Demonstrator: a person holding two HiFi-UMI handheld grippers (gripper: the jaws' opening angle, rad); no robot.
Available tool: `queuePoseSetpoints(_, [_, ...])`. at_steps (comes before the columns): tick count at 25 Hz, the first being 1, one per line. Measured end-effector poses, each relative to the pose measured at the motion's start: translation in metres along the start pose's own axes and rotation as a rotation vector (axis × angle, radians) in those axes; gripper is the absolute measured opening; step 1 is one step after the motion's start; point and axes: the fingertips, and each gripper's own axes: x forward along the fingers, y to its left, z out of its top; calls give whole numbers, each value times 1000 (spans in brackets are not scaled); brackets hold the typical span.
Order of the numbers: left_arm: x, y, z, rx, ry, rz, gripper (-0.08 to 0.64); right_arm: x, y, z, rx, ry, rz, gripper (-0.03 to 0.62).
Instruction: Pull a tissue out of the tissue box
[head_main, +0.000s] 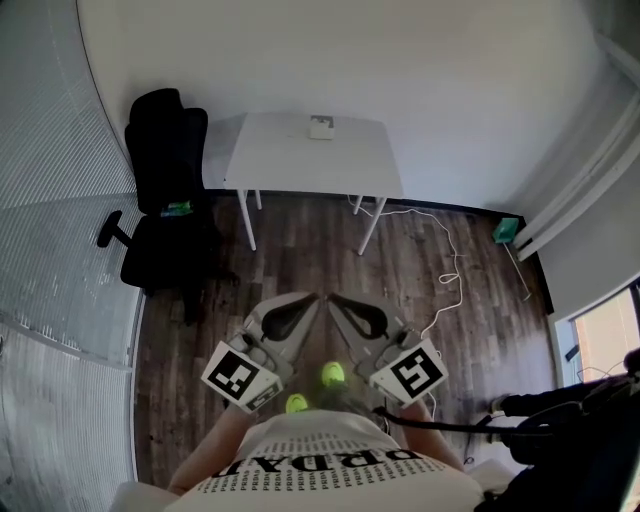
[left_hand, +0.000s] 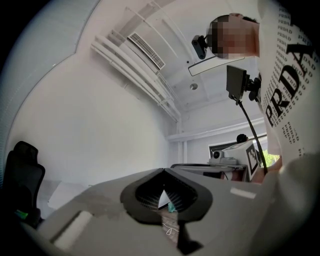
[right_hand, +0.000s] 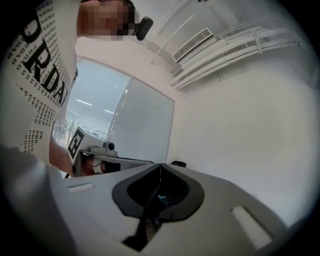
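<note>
1. Two grippers, one per hand, are held low in front of the person, angled toward each other so their tips nearly meet over the floor.
2. Left gripper (head_main: 302, 308): its own view shows the jaws closed tip to tip (left_hand: 163, 172), with nothing between them.
3. Right gripper (head_main: 345, 306): its jaws are also closed (right_hand: 160, 167) and empty.
4. Two marker cubes, one on each gripper: left (head_main: 240, 377), right (head_main: 410, 372).
5. One tissue box (head_main: 320, 127) sits at the back edge of the desk, near the wall and roughly centred. It is well apart from both grippers, and neither touches it.
6. One white desk (head_main: 290, 165) stands against the far wall; the box is the only item visible on it.
7. One black office chair (head_main: 165, 200) stands just left of the desk, with one small green item (head_main: 178, 208) on its seat.
8. One white cable (head_main: 452, 272) trails across the dark wood floor (head_main: 300, 250) to the right of the desk.
9. One teal object (head_main: 505, 230) lies by the right wall; I can't tell what it is.
10. Two yellow-green tips (head_main: 332, 375) show below the grippers, likely shoes, not certain.
</note>
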Motion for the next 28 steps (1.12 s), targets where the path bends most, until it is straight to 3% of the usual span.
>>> queuePoseSetpoints(10, [28,26,-16,-3,35,37,-6,17,-38,-19,-6,-7,55,9])
queuePoseSetpoints(28, [170,69,-42,-14,68,80,-6,9,-189,-47,17,11,86,9])
